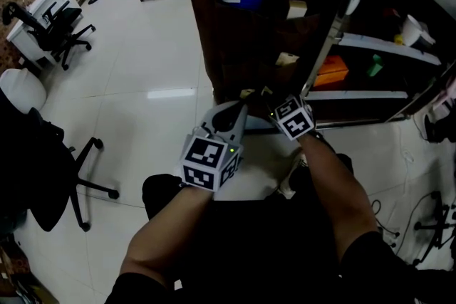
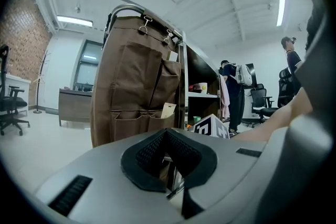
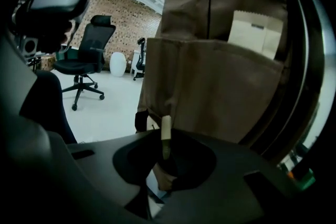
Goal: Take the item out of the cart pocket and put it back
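Watching from the side: R gripper (image 3: 165, 165) is clamping a slim pale stick (image 3: 166, 134), pinching its darker lower end so it's standing upright btwn the jaws. Stick is sitting just in front of the brown organizer (image 3: 220, 86) hanging on the cart, below the wide pocket (image 3: 210, 65) w/ a cream card (image 3: 257, 34) poking out. Can't tell if its foot is tucked in a low pocket or already clear. L gripper (image 2: 169, 165) is hovering beside, jaws a bit apart, nothing btwn them. I'm judging the job as early. The grab is happening, the pull-out is at best partly done, and putting the stick back into its pocket is all left to do.
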A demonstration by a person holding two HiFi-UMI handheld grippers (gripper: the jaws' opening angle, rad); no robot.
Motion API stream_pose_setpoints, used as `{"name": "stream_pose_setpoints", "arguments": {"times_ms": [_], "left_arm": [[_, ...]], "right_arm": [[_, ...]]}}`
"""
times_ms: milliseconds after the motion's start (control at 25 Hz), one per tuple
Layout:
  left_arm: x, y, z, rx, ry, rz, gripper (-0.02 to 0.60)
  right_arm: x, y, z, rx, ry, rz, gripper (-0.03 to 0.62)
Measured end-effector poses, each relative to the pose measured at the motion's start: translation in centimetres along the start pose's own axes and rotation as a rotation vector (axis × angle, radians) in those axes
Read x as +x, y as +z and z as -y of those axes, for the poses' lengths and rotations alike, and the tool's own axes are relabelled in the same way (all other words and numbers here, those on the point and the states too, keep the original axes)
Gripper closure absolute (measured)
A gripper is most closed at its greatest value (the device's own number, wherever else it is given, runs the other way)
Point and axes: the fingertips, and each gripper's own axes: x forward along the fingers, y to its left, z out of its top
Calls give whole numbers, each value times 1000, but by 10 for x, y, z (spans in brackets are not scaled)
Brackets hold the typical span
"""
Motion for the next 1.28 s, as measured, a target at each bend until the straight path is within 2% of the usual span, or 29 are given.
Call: {"name": "stream_pose_setpoints", "arguments": {"times_ms": [320, 640, 920, 1120, 1280], "left_arm": [[-6, 2, 1, -8, 3, 6, 581], [-16, 10, 13, 21, 4, 28, 581], [-32, 34, 32, -24, -5, 93, 581], [-43, 39, 49, -22, -11, 94, 581], [-50, 26, 61, 6, -8, 78, 581]], "right_arm": [[-64, 62, 16, 121, -66, 154, 519], [-156, 103, 5, 206, -53, 294, 520], [-230, 92, -27, 266, -68, 312, 520], [-228, 60, -52, 305, -35, 269, 520], [-219, 52, -60, 316, -19, 256, 520]]}}
